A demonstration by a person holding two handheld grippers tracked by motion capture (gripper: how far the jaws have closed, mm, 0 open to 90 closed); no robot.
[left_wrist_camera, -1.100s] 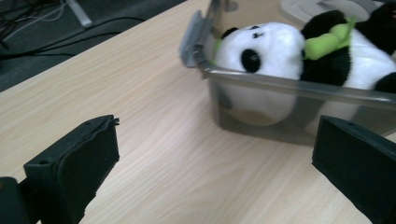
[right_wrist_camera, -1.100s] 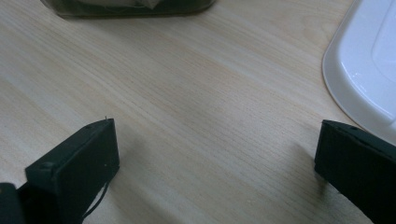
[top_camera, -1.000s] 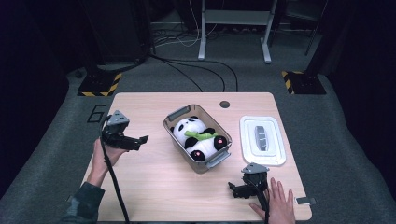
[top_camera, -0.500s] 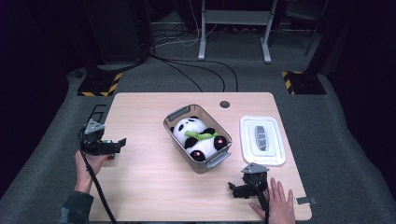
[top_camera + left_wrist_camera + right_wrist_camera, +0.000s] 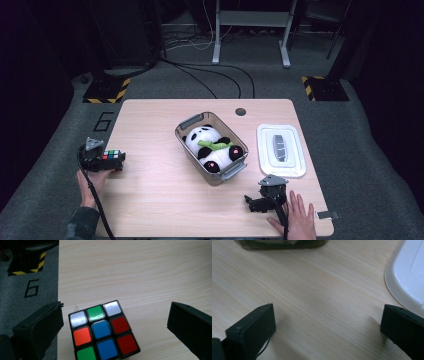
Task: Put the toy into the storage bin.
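At the left edge of the tabletop (image 5: 165,200) we have the left claw (image 5: 112,161) around a cube (image 5: 103,331), its jaws spread wide. In the left gripper view the cube lies on the wood between the two jaws, nearer the left one, touching neither; its top shows red, blue, green, orange and white squares. The floor with a painted 6 (image 5: 31,287) lies just past the edge. Near the front right of the tabletop we rest the right claw (image 5: 253,203) on the wood, jaws spread with nothing between them, a hand (image 5: 297,220) flat beside it. Ahead of it sit a white lid (image 5: 280,150) and, at the centre, a bin (image 5: 212,176) holding a panda (image 5: 212,147).
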